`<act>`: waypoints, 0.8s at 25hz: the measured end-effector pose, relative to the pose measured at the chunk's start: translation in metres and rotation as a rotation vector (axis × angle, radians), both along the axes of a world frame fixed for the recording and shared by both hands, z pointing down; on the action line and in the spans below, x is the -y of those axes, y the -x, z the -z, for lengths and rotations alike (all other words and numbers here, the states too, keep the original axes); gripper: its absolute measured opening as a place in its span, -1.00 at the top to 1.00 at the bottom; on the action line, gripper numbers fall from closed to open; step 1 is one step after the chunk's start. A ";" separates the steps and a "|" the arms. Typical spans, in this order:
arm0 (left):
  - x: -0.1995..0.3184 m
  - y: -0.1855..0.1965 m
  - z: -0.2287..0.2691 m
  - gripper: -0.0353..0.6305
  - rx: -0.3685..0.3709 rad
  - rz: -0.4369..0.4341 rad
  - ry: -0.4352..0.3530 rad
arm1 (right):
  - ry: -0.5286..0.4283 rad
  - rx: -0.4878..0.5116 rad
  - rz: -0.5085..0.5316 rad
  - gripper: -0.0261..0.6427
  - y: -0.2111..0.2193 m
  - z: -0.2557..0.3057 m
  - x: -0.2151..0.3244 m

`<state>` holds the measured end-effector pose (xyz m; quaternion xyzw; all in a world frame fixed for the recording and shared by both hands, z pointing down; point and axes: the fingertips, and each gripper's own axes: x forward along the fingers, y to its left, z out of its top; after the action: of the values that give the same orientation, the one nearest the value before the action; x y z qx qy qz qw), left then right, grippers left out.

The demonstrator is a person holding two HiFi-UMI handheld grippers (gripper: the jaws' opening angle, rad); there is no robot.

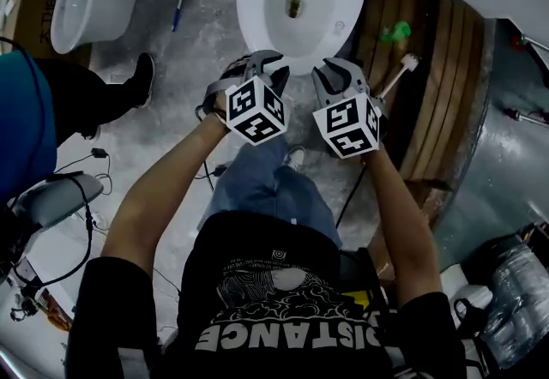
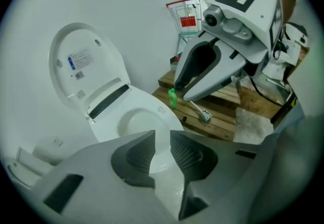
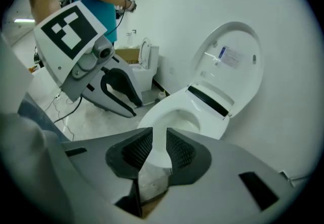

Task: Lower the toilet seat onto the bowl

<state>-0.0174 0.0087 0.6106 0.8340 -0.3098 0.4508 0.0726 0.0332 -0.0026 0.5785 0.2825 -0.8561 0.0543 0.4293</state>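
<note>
Left gripper (image 1: pixel 268 67) and right gripper (image 1: pixel 339 70) side by side, tips angled downward. Left jaws narrowed to a slim gap, nothing between the pads. Right jaws likewise narrow, likewise empty. Just ahead of and below both tips, the toilet seat (image 3: pixel 158 112), apparently lying flat on the bowl (image 1: pixel 249 17), touched by neither tool. Beyond the seat, the lid (image 3: pixel 230 61) upright against the white wall. Right of the right gripper, a wooden pallet (image 1: pixel 433 69) with a green bottle (image 1: pixel 396 31) and a brush (image 1: pixel 397 75).
</note>
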 end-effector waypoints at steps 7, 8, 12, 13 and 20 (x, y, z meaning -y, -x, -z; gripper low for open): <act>-0.005 -0.012 0.088 0.68 -0.158 0.162 -0.075 | -0.033 0.177 -0.196 0.72 -0.003 0.079 -0.011; -0.007 -0.013 0.099 0.69 -0.173 0.177 -0.088 | -0.033 0.202 -0.225 0.72 -0.004 0.088 -0.014; -0.023 -0.019 0.137 0.74 -0.239 0.248 -0.118 | -0.065 0.279 -0.273 0.76 -0.008 0.127 -0.029; -0.028 -0.021 0.146 0.74 -0.259 0.265 -0.119 | -0.076 0.295 -0.275 0.77 -0.009 0.136 -0.033; -0.057 -0.036 0.208 0.81 -0.390 0.373 -0.174 | -0.129 0.383 -0.280 0.84 -0.020 0.190 -0.065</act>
<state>0.0190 0.0660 0.4026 0.8365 -0.4759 0.2325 0.1406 0.0531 0.0619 0.3882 0.4100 -0.8759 0.1110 0.2287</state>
